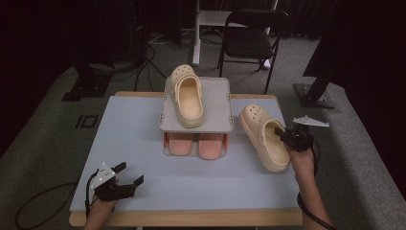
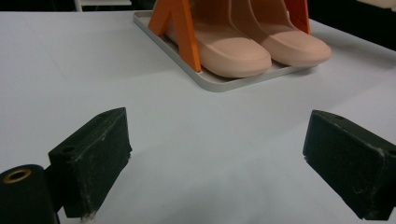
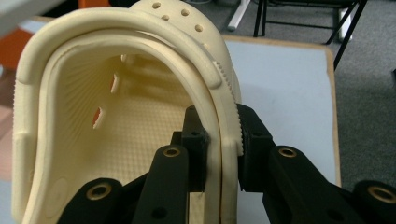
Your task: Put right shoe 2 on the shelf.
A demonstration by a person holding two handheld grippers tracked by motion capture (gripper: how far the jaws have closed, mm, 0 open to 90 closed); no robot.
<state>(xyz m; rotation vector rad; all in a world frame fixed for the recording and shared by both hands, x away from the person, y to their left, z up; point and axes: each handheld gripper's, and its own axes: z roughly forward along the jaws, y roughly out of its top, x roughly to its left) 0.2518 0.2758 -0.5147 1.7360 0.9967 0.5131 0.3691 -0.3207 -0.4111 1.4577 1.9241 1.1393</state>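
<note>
Gripping the side wall of a cream clog (image 1: 265, 138), the right gripper (image 1: 288, 138) holds it at the table's (image 1: 134, 143) right edge in the high view, beside a rack (image 1: 225, 103) bearing its twin (image 1: 186, 96). The left gripper (image 1: 130, 175), jaws wide apart, rests near the front left corner.

Left gripper view: spread jaws over bare table, pink shoes (image 2: 261, 46) ahead.

Right gripper view: jaws clamped on the clog's (image 3: 93, 121) ribbed rim; perforated toe, textured footbed.

A second cream foam clog (image 1: 187, 98) is laid on the top shelf of a grey two-tier rack (image 1: 218, 106) with orange posts. A pair of pink slippers (image 1: 196, 145) is kept beneath, and a black folding chair (image 1: 250, 38) is seen beyond the pale blue table (image 1: 139, 143).
</note>
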